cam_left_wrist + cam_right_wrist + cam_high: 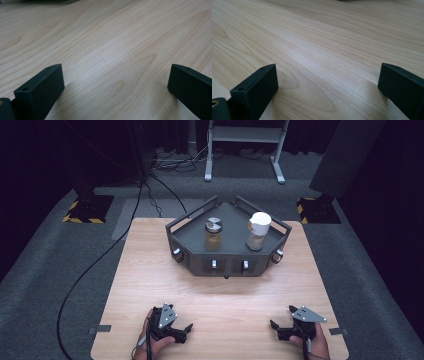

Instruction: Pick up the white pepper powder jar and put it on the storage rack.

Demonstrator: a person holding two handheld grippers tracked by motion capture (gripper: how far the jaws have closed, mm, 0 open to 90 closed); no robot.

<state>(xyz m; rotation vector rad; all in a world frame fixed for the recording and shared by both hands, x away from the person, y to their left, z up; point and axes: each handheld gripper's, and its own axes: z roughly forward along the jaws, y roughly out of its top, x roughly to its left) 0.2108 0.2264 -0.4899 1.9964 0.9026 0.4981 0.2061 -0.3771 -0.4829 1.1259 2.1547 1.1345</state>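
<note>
Wooden table (220,300), upright spice jars (213,234) in tray (225,265), grippers (181,334) apart

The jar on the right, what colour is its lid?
White lid; the high view shows it best.

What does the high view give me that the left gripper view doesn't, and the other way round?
High view: the dark tray at the table's far side, holding a metal-lidded jar and a white-capped jar, plus both hands with the left tool and right tool resting near the front edge. Left gripper view: a close look at that tool's black jaws, spread wide with nothing between them. Both: the light wooden table.
</note>
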